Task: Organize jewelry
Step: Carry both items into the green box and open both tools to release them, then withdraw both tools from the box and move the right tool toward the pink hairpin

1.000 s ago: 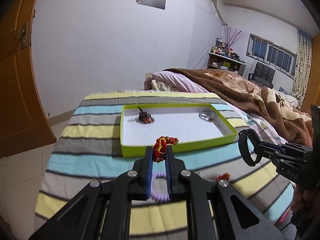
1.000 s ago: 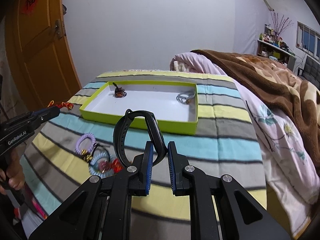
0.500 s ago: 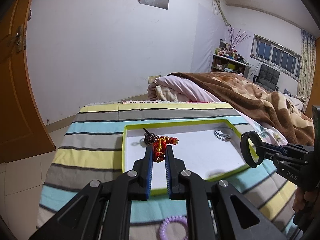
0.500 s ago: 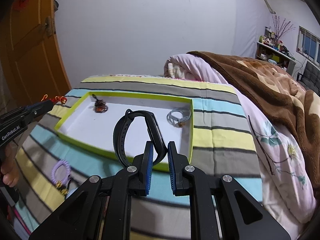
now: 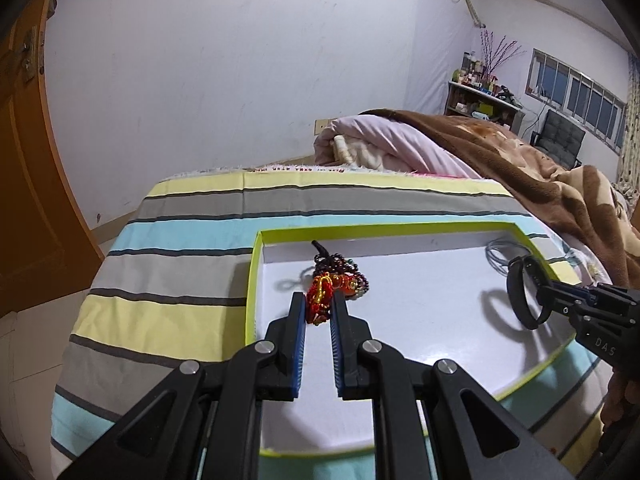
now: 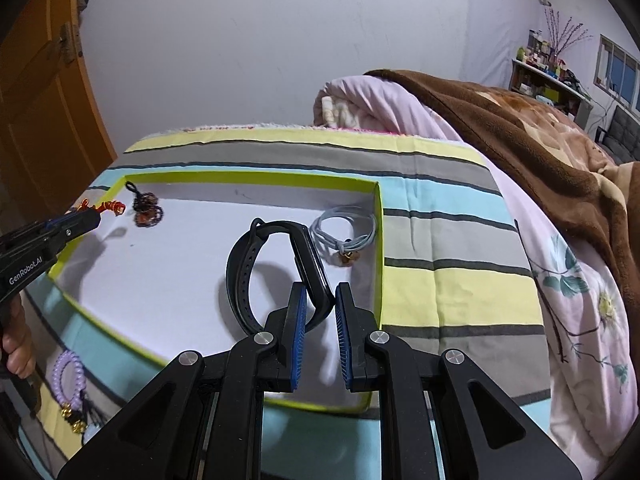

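Note:
A lime-rimmed white tray (image 5: 251,280) (image 6: 378,240) lies on the striped bedspread. My left gripper (image 5: 319,308) is shut on a red and gold beaded bracelet (image 5: 320,298), held over the tray's left part, just in front of a dark beaded bracelet (image 5: 340,266) (image 6: 147,210). My right gripper (image 6: 320,300) is shut on a black watch band (image 6: 276,272) over the tray's right part, near a grey cord bracelet (image 6: 346,232) (image 5: 502,254). In the right wrist view the left gripper (image 6: 100,212) shows at the left; in the left wrist view the right gripper (image 5: 548,300) at the right.
A purple coil bracelet (image 6: 68,372) and gold-beaded pieces (image 6: 74,420) lie on the bedspread in front of the tray's left side. A pink quilt (image 6: 400,104) and brown blanket (image 6: 520,132) are piled to the right. An orange door (image 5: 24,184) stands left.
Both grippers have moved forward from in front of the tray to over its white floor, still holding their pieces. The loose bracelets on the bedspread have dropped behind.

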Demonstrator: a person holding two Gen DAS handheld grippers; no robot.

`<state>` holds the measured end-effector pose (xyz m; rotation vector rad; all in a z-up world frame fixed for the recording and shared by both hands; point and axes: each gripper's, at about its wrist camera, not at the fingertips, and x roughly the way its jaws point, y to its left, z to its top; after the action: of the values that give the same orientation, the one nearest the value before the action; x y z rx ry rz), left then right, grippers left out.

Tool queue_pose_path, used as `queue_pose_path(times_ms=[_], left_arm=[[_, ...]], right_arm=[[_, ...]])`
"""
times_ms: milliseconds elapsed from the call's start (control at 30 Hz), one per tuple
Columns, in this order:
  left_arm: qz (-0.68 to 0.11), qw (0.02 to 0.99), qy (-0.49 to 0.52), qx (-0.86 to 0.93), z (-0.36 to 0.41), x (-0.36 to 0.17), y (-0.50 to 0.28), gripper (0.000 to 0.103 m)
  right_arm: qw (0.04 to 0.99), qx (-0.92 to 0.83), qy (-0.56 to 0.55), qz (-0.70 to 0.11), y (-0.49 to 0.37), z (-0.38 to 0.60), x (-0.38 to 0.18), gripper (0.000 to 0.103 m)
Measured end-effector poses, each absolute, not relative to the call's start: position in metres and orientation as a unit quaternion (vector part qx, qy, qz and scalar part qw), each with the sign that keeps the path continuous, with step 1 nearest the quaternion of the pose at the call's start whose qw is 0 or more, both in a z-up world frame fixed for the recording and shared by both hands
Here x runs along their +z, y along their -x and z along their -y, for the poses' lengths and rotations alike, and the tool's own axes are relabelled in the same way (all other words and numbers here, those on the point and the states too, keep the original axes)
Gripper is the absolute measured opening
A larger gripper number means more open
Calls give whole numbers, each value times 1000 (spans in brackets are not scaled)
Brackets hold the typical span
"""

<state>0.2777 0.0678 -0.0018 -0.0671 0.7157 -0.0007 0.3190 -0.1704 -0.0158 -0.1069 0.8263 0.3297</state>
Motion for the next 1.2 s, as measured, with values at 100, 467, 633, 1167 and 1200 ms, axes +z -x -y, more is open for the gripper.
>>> queue_pose_path(times_ms=[100, 467, 633, 1167, 1200], left_arm=[[-352, 935, 32, 1, -69, -5, -281, 13], [-362, 932, 32, -3, -71, -11, -290, 14], [-363, 931, 34, -4, -73, -10, -289, 15], [-312, 949, 42, -23, -73, 35, -225, 28], [-309, 950, 44, -24, -74, 37, -219, 28]], right_arm=[[900, 155, 49, -403, -324, 171, -19, 15], [897, 148, 67, -410, -332, 162, -21, 17], [899, 153, 54, -408, -329, 165, -19, 24], [914, 185, 40, -360, -262, 175, 23, 24], [914, 187, 39, -357, -255, 176, 25, 24]])
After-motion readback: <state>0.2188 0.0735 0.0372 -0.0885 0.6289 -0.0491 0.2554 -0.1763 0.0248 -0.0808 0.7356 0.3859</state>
